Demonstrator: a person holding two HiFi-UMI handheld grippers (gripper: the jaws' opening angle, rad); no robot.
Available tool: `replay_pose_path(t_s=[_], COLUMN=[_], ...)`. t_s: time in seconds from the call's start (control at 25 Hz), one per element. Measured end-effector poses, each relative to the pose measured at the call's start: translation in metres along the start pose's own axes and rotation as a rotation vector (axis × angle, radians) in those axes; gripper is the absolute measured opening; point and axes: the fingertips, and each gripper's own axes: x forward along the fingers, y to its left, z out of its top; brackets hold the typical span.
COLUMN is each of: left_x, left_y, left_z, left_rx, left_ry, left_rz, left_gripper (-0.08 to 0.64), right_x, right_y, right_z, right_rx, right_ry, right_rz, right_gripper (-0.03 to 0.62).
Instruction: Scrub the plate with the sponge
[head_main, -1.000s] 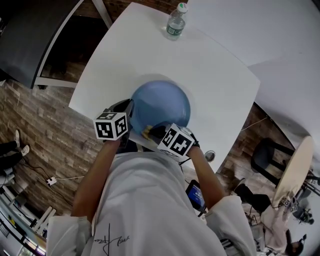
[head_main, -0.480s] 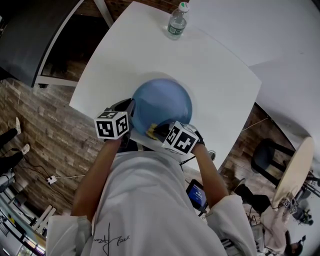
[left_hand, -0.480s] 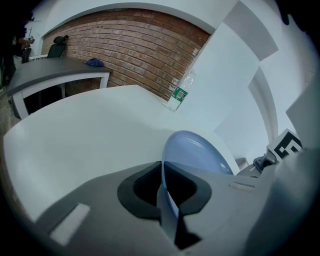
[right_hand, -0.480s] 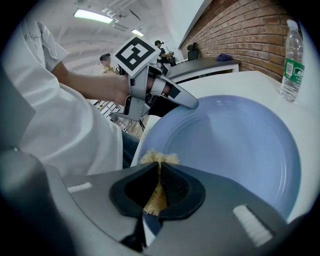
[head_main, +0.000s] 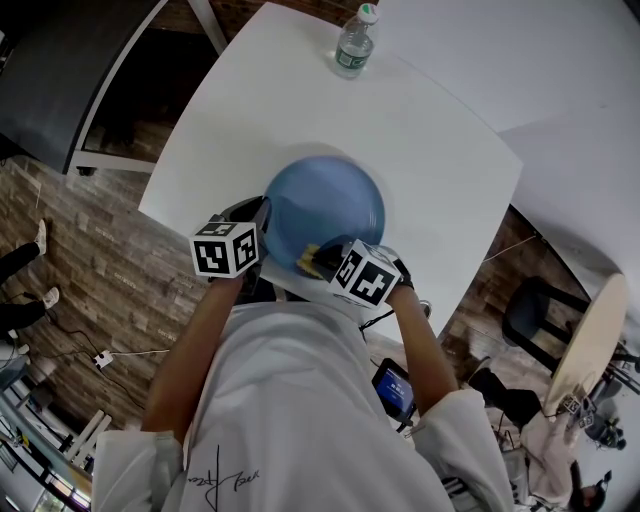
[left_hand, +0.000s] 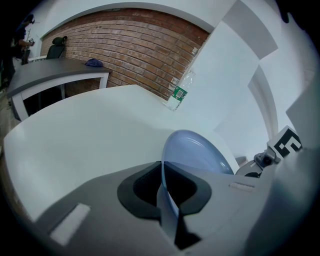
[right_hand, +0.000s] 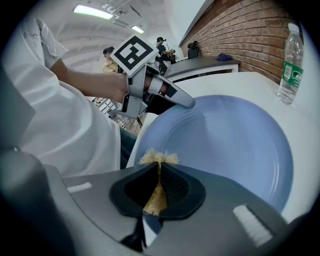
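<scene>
L gripper (left_hand: 167, 197) is clamped on the blue plate (head_main: 325, 205) rim, holding it tipped up over the white table (head_main: 300, 90). R gripper (right_hand: 157, 187) pinches the yellow sponge (right_hand: 159, 159) at the plate's near edge. Scrub prob. midway; most of the plate is left.

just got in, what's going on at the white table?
A person works with a gripper in each hand. The left gripper is shut on the rim of a blue plate, holding it at the near edge of the white table. The right gripper is shut on a yellow sponge at the plate's near rim. A water bottle stands far off.
</scene>
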Motion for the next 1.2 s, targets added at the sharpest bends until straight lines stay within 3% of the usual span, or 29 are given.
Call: replay_pose_path(t_s=[0.4, 1.04, 1.2], left_x=[0.000, 0.000, 0.001], left_y=[0.001, -0.001, 0.000], left_z=[0.000, 0.001, 0.001], left_rx=[0.006, 0.018, 0.018], left_ry=[0.008, 0.011, 0.012], left_rz=[0.006, 0.007, 0.006], left_gripper=[0.034, 0.034, 0.034], right_x=[-0.013, -0.033, -0.038], right_y=[-0.016, -0.044, -0.058], right_z=[-0.016, -0.028, -0.027], right_rx=[-0.038, 0.006, -0.003], right_ry=[0.077, 0.070, 0.070], right_rz=[-0.072, -0.167, -0.242], right_gripper=[0.025, 0.026, 0.023])
